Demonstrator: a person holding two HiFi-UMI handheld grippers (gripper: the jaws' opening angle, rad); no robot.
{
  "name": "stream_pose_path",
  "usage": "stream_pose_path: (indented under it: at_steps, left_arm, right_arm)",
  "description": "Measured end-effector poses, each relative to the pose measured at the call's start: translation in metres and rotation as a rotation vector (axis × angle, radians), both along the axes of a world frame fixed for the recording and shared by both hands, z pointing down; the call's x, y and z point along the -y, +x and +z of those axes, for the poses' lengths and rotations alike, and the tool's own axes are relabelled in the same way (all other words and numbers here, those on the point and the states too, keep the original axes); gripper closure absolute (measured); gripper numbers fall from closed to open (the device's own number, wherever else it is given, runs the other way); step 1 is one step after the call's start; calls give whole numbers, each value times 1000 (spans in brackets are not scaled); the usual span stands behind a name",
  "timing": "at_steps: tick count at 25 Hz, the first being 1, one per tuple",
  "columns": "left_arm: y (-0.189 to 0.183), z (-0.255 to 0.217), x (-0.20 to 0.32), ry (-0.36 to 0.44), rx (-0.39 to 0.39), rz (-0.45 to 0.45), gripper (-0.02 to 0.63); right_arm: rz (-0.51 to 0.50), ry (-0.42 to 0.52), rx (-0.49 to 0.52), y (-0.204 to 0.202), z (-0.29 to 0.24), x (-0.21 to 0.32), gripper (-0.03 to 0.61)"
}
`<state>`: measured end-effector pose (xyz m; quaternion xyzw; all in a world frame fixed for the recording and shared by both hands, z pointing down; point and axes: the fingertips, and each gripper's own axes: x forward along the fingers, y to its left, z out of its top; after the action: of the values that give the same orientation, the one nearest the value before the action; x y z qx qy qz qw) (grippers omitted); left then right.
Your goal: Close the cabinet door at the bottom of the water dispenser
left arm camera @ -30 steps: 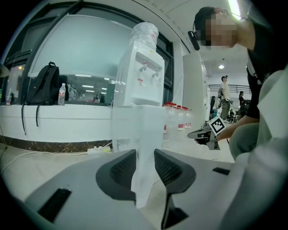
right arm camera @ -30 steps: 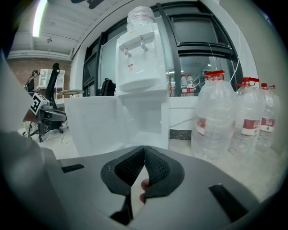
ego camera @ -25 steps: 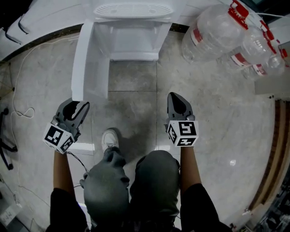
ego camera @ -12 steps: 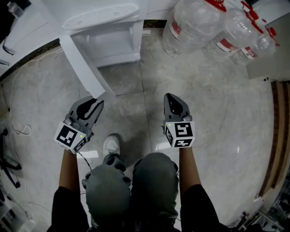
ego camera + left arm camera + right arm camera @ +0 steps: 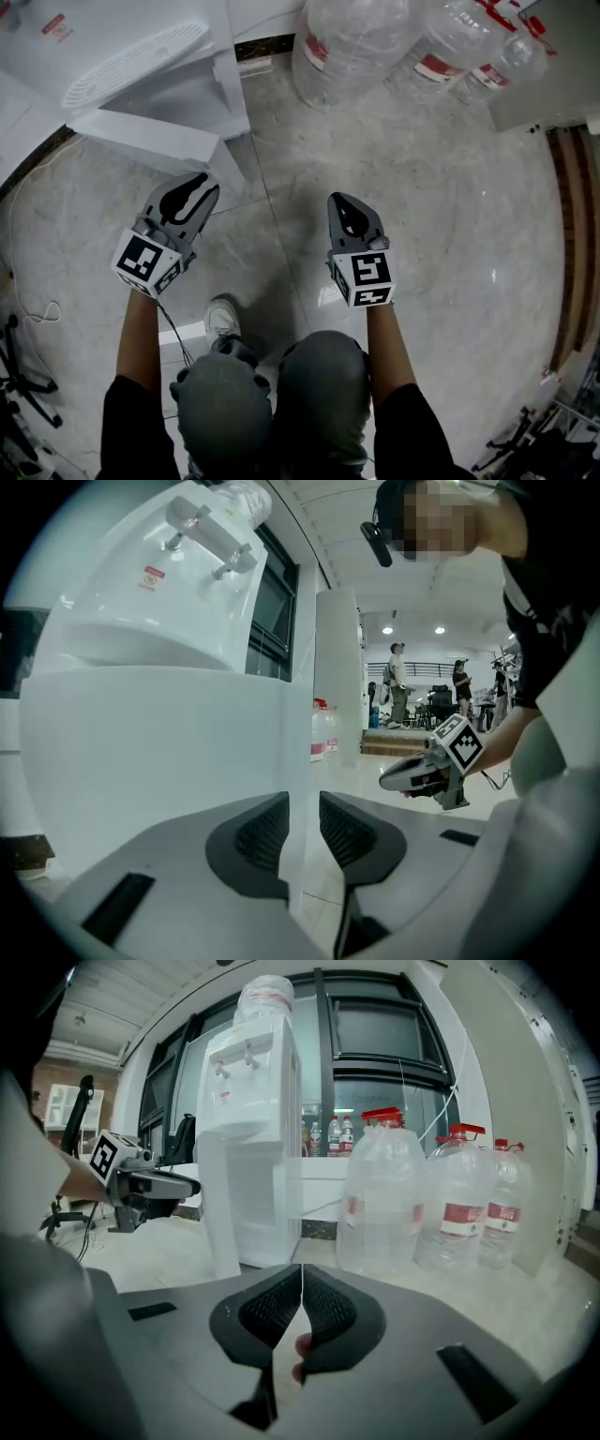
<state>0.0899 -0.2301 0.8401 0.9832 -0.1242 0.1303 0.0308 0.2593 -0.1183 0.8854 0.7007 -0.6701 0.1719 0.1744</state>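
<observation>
The white water dispenser [image 5: 141, 56] stands at the upper left, and its bottom cabinet door [image 5: 150, 136] juts out at a slant, partly open. My left gripper [image 5: 192, 192] is at the door's free edge. In the left gripper view the door [image 5: 159, 752] fills the left half, and its thin edge runs between the jaws of my left gripper [image 5: 302, 832], which are opening. My right gripper [image 5: 349, 208] hovers over the bare floor to the right, away from the door. Its pads [image 5: 302, 1302] meet with nothing between them. From there the dispenser [image 5: 248, 1101] and door [image 5: 214, 1204] show ahead on the left.
Several large water bottles with red caps [image 5: 356, 37] stand to the right of the dispenser. A thin cable [image 5: 28, 309] lies on the floor at the left. A wooden strip [image 5: 562, 234] borders the floor at the right. The person's shoe [image 5: 220, 319] is beneath the left gripper.
The door has swung from pointing straight at the person to a slant nearer the dispenser, with my left gripper travelling along at its free edge. My right gripper drifted slightly left.
</observation>
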Motion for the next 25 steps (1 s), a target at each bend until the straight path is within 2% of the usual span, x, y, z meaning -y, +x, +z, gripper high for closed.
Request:
stream_pose_path:
  at_steps: [5,10,16,20,25]
  left_arm:
    - [28,6,41,19,4,8,502]
    - [42,18,88,11,16,-44,502]
    - [60,26,130,33,51,-63,502]
    - [62,34,138,77,96,-52,525]
    - [62,36,132,39,87,-67,523]
  right_arm:
    - [33,-1,-13,12,3,0,565]
    - [69,-12,-18,23,9,-6,565]
    - [108,-34,-20,34,18,-13,565]
    - [126,-49,-31,40,20,-20,565]
    - [158,-37,-7,47,18,-22,565]
